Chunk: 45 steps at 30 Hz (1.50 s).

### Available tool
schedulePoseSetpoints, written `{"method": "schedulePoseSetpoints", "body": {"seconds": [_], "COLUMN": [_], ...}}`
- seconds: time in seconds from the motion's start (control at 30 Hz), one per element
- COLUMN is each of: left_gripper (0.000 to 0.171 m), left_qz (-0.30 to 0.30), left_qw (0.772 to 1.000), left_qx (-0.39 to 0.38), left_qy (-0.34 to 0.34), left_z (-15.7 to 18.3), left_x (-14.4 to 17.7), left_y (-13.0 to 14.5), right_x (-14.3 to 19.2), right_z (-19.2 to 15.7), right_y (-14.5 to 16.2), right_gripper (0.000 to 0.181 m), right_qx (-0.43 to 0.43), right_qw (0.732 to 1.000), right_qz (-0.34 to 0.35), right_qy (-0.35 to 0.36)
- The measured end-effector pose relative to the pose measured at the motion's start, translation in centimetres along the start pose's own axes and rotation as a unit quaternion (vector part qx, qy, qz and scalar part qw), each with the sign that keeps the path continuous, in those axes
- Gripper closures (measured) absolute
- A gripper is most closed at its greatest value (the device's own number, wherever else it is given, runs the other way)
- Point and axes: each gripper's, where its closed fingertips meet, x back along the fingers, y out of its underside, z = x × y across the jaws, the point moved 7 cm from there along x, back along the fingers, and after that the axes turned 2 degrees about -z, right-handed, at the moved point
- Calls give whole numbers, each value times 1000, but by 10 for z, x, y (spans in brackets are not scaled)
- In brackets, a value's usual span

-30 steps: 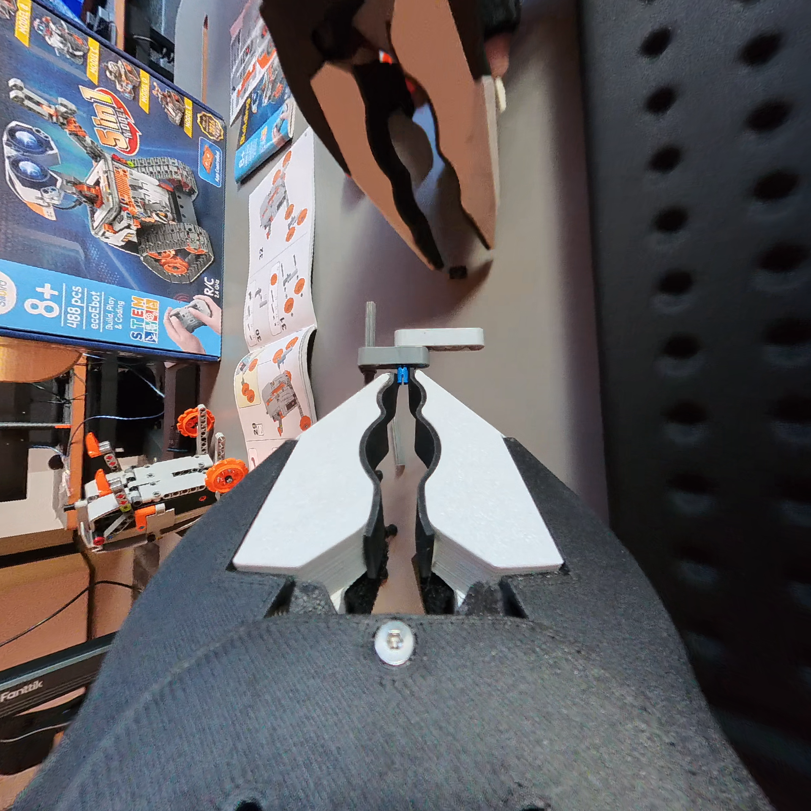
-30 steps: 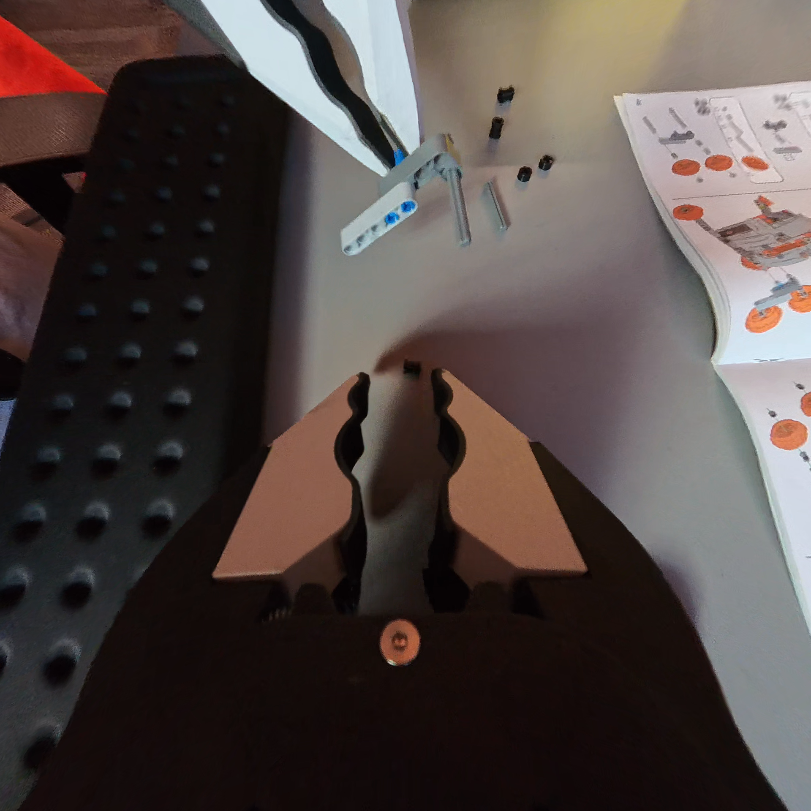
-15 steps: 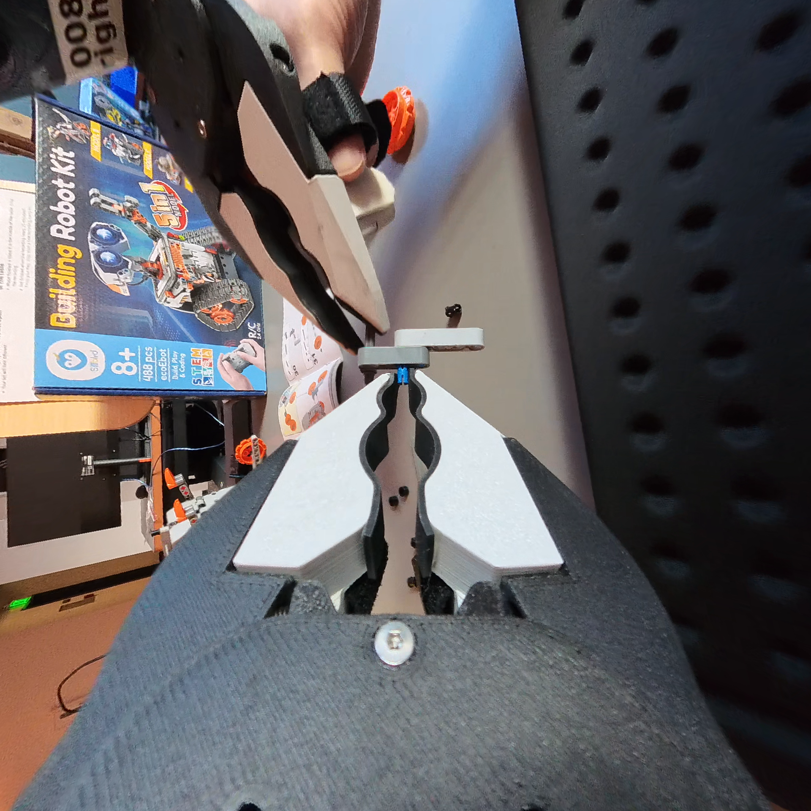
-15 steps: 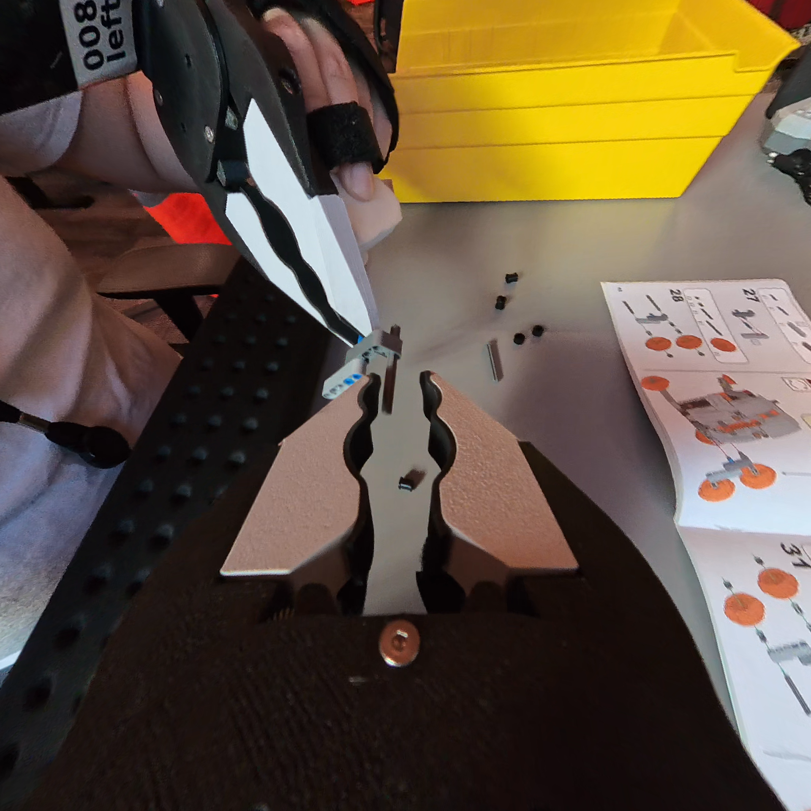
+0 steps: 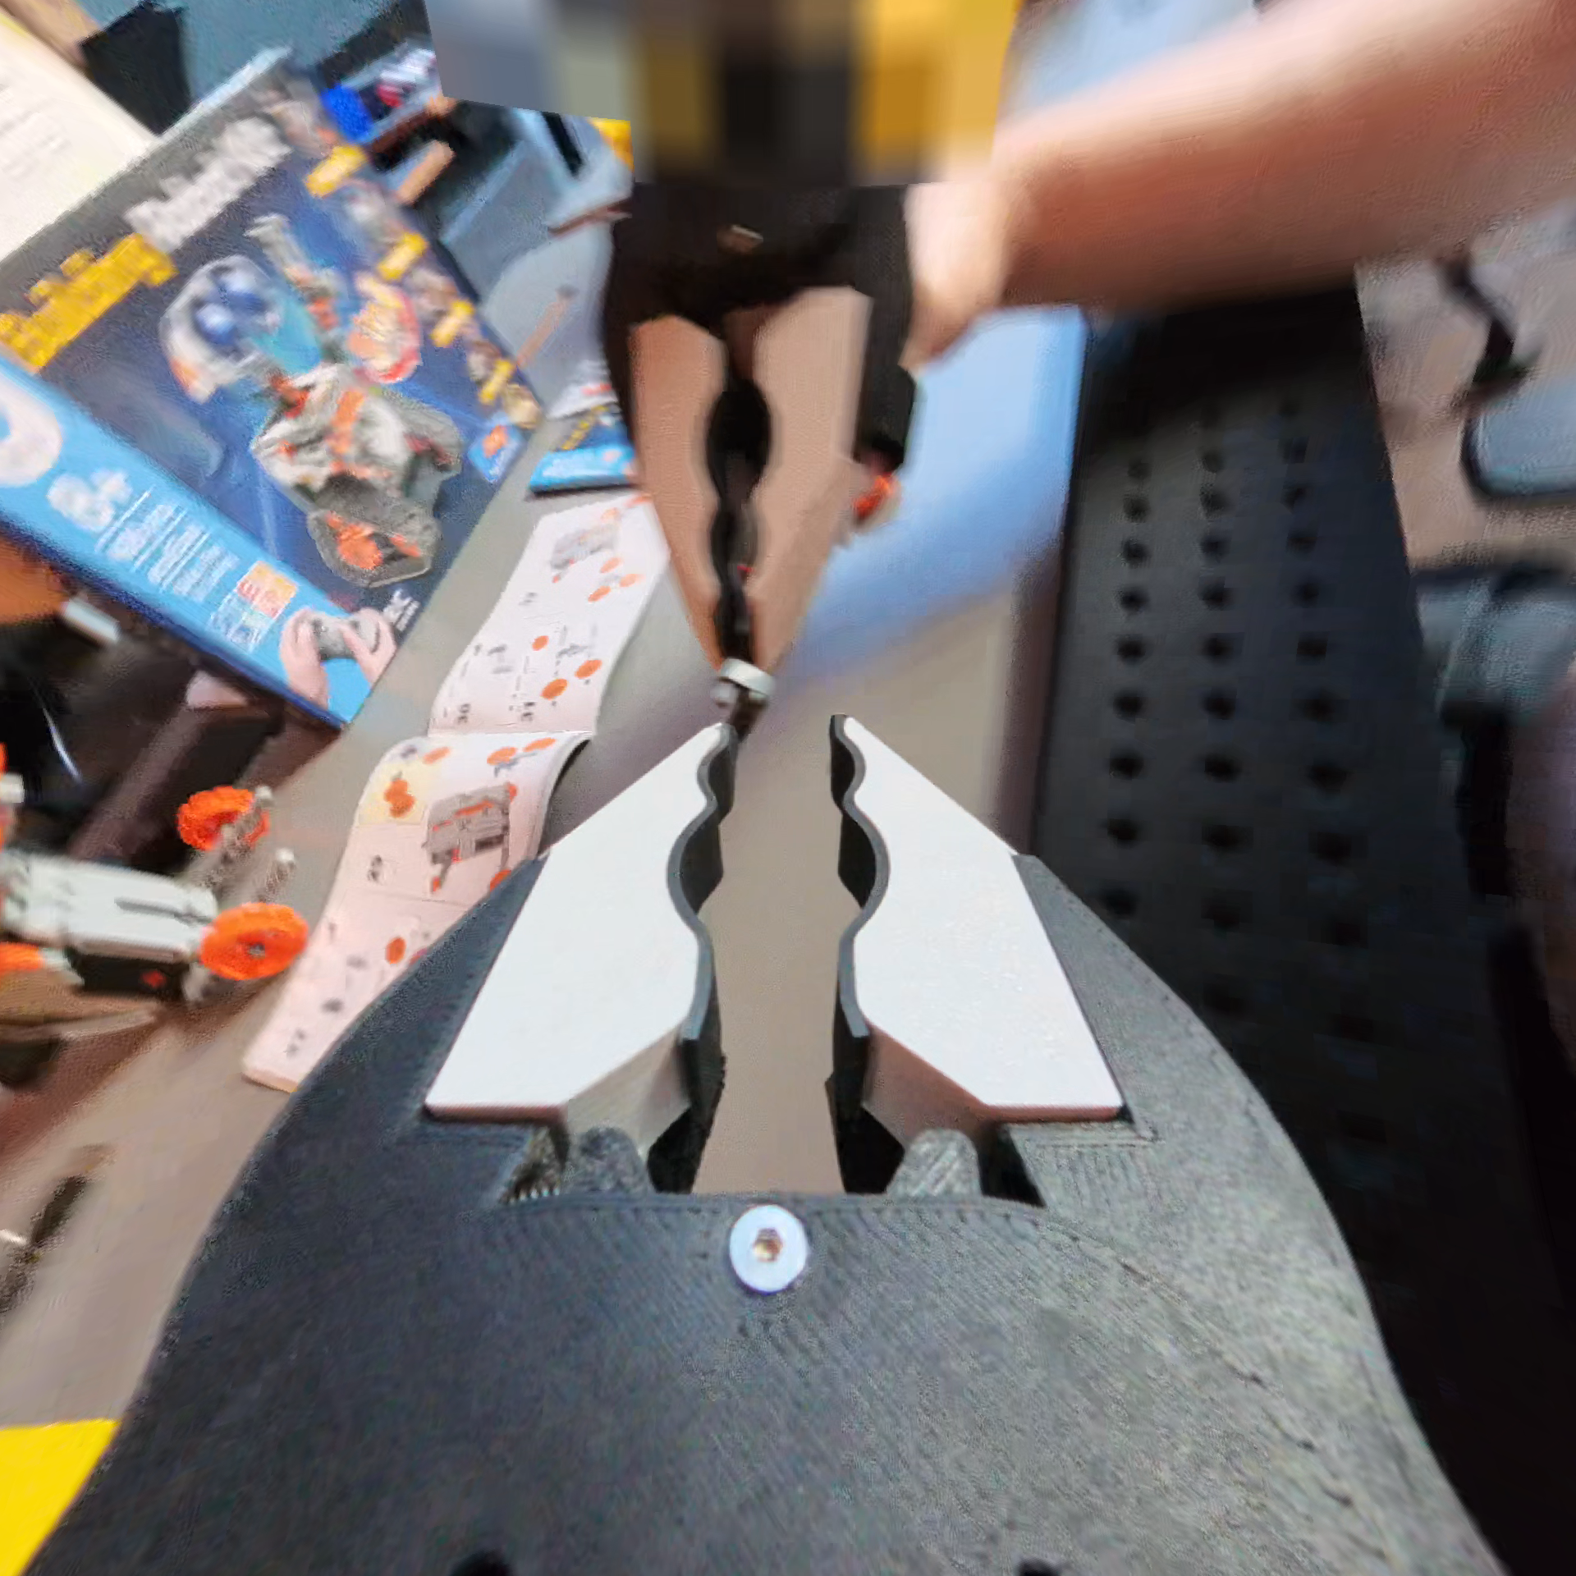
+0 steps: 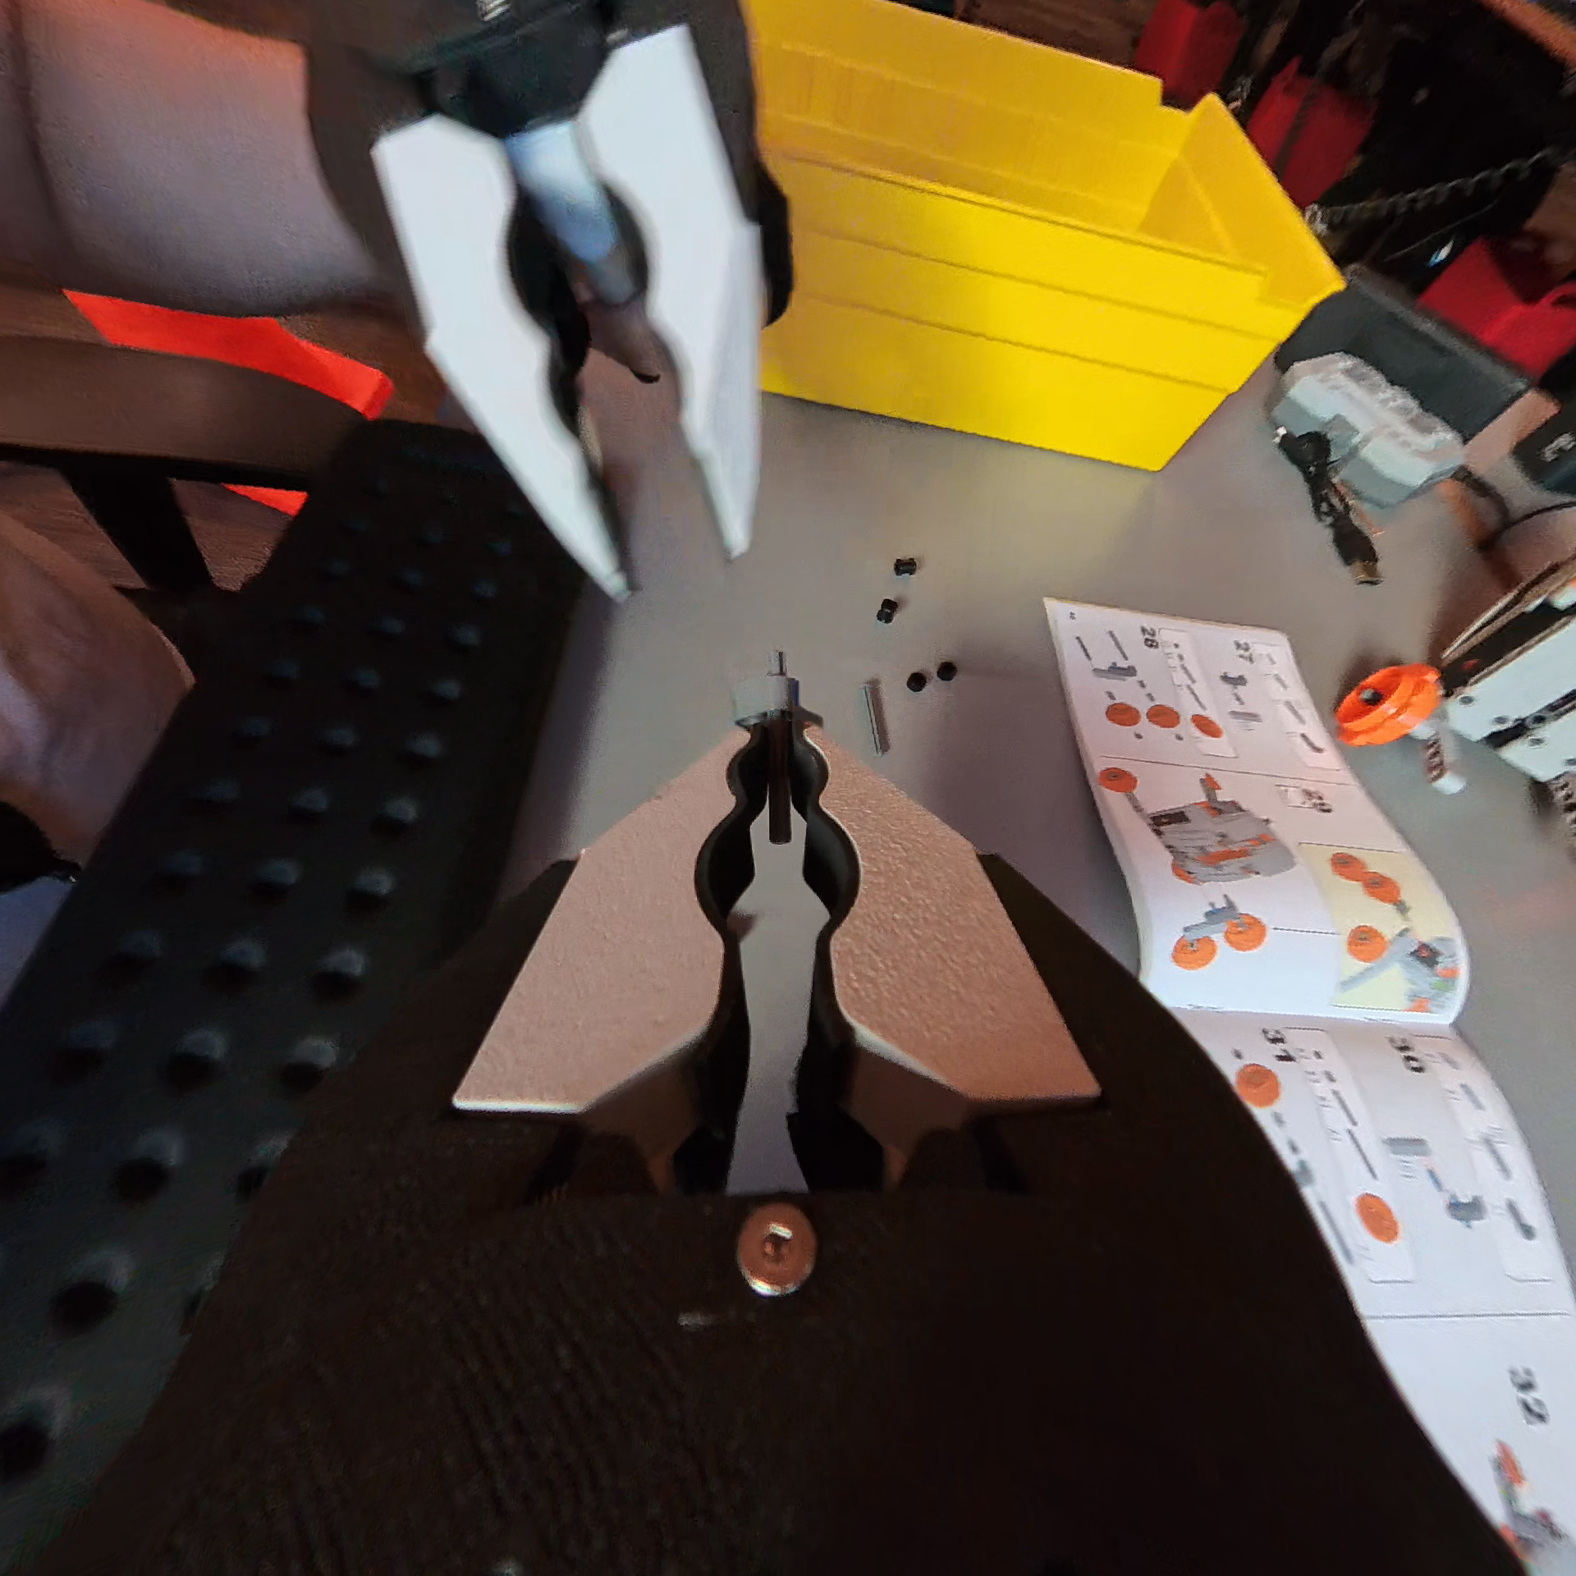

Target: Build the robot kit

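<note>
grey axle-and-beam piece (image 6: pixel 774 712) passed from left gripper (image 5: pixel 778 733), now spread empty, to right gripper (image 6: pixel 778 740), now clamping it

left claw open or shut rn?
Open. In its own view the left claw shows bare table between its white fingers, holding nothing; the right wrist view agrees.

Bare grey table (image 6: pixel 981 512) is seen between the yellow bin (image 6: pixel 1023 281) and the open booklet (image 6: pixel 1237 810). This gap is partly taken by small black pegs (image 6: pixel 887 610) and a grey rod (image 6: pixel 874 718). The left side is bounded by a black studded mat (image 6: pixel 256 810). Passage beyond the booklet is blocked by a wheeled model (image 6: pixel 1450 708).
</note>
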Motion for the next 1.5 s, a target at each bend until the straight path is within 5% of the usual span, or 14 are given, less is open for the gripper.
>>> {"method": "schedulePoseSetpoints", "body": {"seconds": [0.13, 0.2, 0.47, 1.1, 1.33, 1.5], "left_gripper": [156, 168, 167, 166, 170, 170], "left_qz": [71, 66, 25, 37, 76, 156], "left_qw": [991, 993, 995, 996, 993, 976], "left_qx": [109, 97, 78, 78, 93, 149], "left_qy": [13, 18, 54, 32, 22, 16], "left_z": [-15, -14, -8, -1, 2, -4], "left_x": [1, -3, -25, -29, -23, -7], "left_y": [2, 7, 13, 13, 11, 1], "right_x": [-2, -2, -2, -3, -3, 9], "right_z": [-5, -7, -11, -15, -15, -14], "right_y": [-3, -2, 0, -3, -14, -37], "right_gripper": [179, 178, 179, 179, 178, 172], "right_qx": [31, 33, 47, 62, 72, 92], "right_qw": [999, 999, 999, 994, 991, 993], "right_qz": [0, -3, -14, -86, -101, -57], "right_qy": [10, 9, 4, -27, -41, -36]}}
